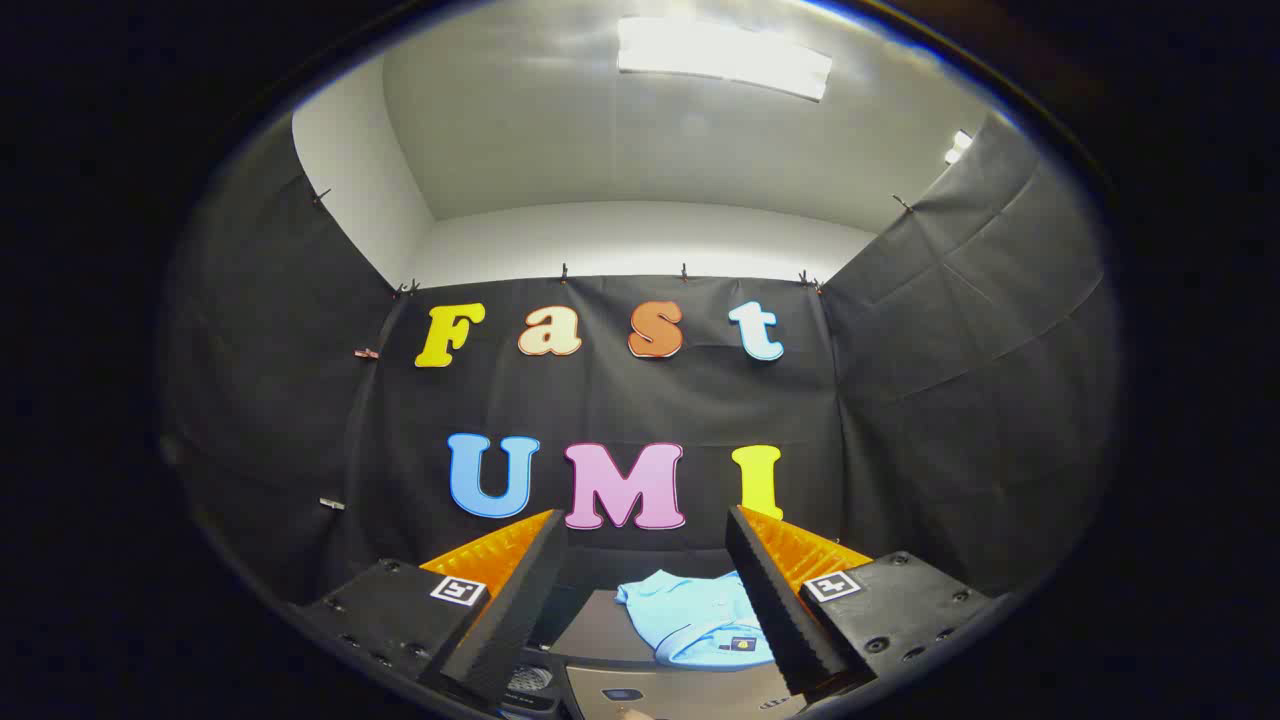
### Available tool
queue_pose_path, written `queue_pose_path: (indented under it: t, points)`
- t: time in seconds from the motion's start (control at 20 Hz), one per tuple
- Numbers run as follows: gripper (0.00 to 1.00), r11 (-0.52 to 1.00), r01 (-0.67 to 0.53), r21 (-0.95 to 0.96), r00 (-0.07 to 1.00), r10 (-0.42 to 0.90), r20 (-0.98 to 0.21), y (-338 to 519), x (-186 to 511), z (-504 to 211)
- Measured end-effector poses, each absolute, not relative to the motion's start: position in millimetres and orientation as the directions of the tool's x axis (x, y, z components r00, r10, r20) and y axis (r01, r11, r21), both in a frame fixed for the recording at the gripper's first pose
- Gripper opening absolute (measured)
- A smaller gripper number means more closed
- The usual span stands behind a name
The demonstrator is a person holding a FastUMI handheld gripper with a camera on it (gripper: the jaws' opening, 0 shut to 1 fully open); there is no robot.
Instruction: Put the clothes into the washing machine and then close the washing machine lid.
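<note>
The claw (645, 590) at bottom centre of the frame stands wide open, gripping nothing; between and just beyond its fingers a light blue garment (695, 620) lies folded on a grey surface (600, 630).

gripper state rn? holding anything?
Gripper: open, fingers wide apart, holding nothing. The blue shirt lies beyond the fingers, untouched.

This is looking like a test booth in a room, with black cloth walls (960, 380) clipped up under a white ceiling (640, 160) and a bright lamp (723, 57) shining.
</note>
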State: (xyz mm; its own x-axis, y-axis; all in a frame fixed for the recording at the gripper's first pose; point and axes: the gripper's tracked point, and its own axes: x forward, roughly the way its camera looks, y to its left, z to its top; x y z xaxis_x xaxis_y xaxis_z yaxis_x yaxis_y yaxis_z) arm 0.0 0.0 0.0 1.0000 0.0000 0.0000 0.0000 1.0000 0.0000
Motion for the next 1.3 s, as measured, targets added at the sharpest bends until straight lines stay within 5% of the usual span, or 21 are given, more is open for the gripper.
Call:
queue_pose_path:
  t: [1.3]
  points:
    - [0.99,1.0,0.015,0.001,1.0,-0.015,-0.025,-5,16,-12]
